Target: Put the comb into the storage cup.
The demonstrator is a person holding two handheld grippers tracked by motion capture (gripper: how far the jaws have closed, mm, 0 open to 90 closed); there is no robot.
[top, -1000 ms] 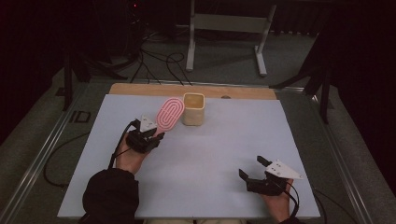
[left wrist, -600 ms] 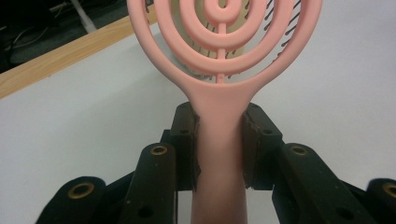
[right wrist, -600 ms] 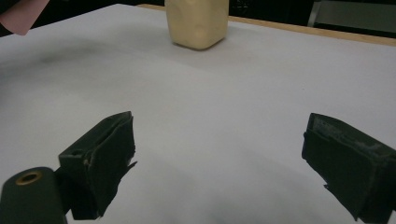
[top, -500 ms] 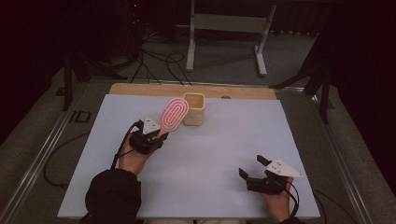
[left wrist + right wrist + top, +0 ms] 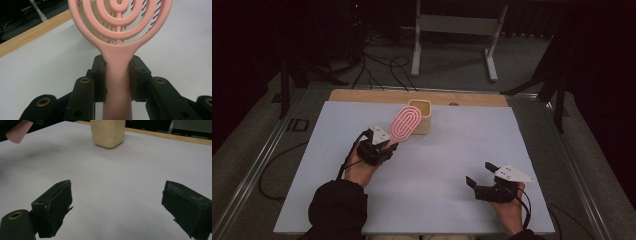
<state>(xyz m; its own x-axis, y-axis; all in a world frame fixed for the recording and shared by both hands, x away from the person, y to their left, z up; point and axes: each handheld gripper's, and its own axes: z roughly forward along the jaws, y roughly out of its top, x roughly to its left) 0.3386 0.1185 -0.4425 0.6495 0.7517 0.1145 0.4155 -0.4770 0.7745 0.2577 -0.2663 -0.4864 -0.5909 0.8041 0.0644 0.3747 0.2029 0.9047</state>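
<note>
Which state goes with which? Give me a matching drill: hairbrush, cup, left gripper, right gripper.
Things:
1. pink hairbrush
2. beige cup
3. left gripper
4. right gripper

States:
A. open, nothing between the jaws
B. stands at the far edge of the white sheet
C. clamped on a handle
D. held up, head in front of the cup

Pairs: 1-D, 2-B, 3-C, 4-A

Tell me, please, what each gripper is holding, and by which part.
The left gripper holds the pink hairbrush by its handle. The right gripper is open and holds nothing.
</note>
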